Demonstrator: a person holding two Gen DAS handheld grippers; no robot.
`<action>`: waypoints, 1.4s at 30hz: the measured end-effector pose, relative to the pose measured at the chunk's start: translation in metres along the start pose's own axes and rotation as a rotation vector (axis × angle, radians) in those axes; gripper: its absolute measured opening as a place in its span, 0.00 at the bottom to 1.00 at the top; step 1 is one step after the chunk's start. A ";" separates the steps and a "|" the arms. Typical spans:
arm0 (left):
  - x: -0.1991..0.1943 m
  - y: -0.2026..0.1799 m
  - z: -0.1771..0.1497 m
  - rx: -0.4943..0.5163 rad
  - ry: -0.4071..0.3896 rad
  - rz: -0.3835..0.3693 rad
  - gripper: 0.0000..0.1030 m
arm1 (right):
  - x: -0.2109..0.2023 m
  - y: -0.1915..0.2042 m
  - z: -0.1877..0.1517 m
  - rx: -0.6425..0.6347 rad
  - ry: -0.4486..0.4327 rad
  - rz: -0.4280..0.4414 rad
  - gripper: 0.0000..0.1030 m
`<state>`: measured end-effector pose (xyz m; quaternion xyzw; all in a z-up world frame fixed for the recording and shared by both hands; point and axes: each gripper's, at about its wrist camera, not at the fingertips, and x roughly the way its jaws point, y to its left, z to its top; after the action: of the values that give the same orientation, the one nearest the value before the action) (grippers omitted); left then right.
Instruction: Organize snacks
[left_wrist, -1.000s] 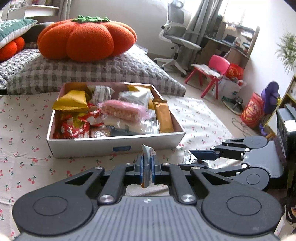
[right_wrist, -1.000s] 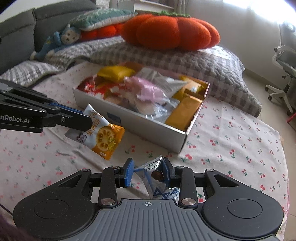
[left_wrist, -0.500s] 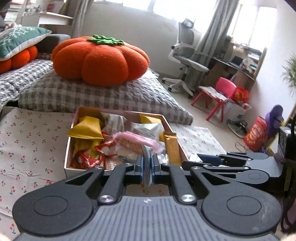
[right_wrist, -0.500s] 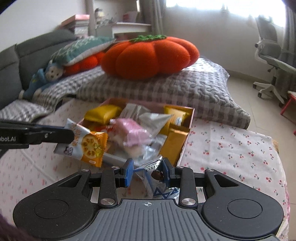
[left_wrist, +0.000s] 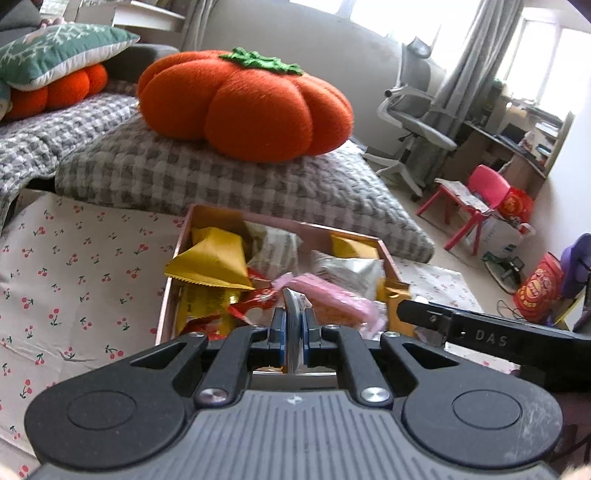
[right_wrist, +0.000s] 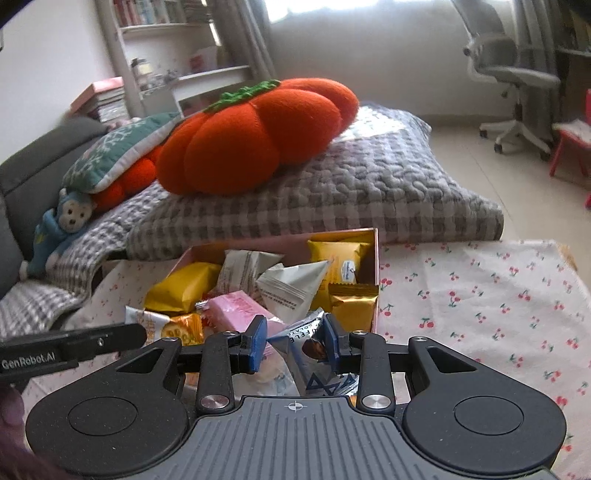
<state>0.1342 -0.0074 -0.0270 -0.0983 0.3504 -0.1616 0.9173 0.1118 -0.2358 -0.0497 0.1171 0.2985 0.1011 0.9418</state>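
From the left wrist view, the left gripper (left_wrist: 294, 329) was clamped tight on the thin edge of a snack packet (left_wrist: 293, 332), held over the near end of the snack box (left_wrist: 168, 291), which stood on the cherry-print cloth (left_wrist: 74, 280). From the right wrist view, the right gripper (right_wrist: 293, 341) pinched a crumpled blue-and-white wrapper (right_wrist: 306, 354) between its blue pads (right_wrist: 257, 344), just above the box's near edge, with the orange cracker packet (right_wrist: 177, 329) hanging from the left gripper's fingers (right_wrist: 107, 341) at left.

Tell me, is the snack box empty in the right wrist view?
No, the snack box holds many packets, among them a pink packet.
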 end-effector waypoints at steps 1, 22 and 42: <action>0.002 0.003 0.000 -0.002 0.006 0.006 0.07 | 0.003 -0.001 0.000 0.011 0.003 0.001 0.30; 0.012 0.019 -0.004 0.013 0.053 0.067 0.26 | 0.016 -0.005 -0.003 0.089 0.004 -0.001 0.42; -0.048 -0.001 -0.032 0.042 0.115 0.180 0.95 | -0.075 0.012 -0.006 -0.019 0.049 -0.241 0.95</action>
<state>0.0789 0.0070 -0.0210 -0.0378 0.4064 -0.0914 0.9083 0.0466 -0.2428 -0.0104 0.0688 0.3326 -0.0071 0.9405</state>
